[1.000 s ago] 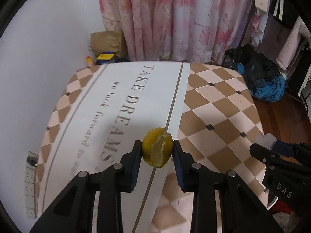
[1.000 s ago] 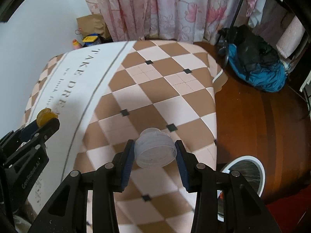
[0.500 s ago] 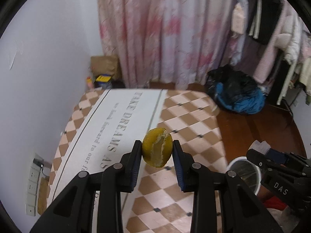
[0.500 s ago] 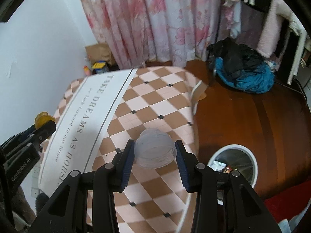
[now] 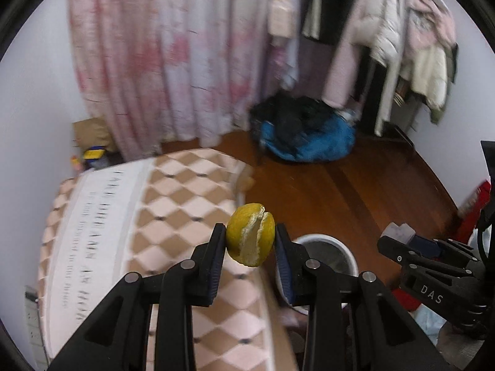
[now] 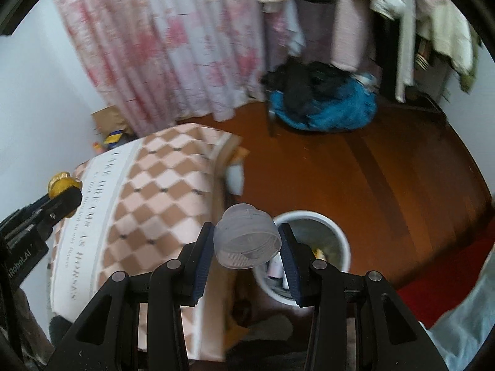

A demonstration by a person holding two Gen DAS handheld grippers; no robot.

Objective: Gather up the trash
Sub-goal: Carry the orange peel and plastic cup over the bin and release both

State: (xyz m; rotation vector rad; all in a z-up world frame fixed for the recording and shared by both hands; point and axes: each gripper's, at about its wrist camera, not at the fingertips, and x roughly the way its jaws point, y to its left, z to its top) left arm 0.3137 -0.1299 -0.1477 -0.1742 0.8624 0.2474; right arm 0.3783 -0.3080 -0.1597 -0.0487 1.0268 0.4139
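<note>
My left gripper (image 5: 250, 239) is shut on a yellow citrus peel (image 5: 250, 238) and holds it in the air above the right edge of the checkered table (image 5: 173, 210). My right gripper (image 6: 247, 241) is shut on a clear plastic cap (image 6: 247, 241), also held in the air. A white round trash bin (image 6: 334, 247) stands on the wooden floor just right of the table, below and behind the cap; it also shows in the left wrist view (image 5: 328, 247). The left gripper with the peel (image 6: 60, 182) shows at the left of the right wrist view.
A pink floral curtain (image 5: 148, 61) hangs behind the table. A pile of blue and black cloth (image 5: 306, 133) lies on the floor. Clothes (image 5: 386, 31) hang at the back right. A brown paper bag (image 5: 91, 130) sits in the far corner.
Both grippers have swung right and away from the tabletop with their items still held. The trash bin has come into view below them.
</note>
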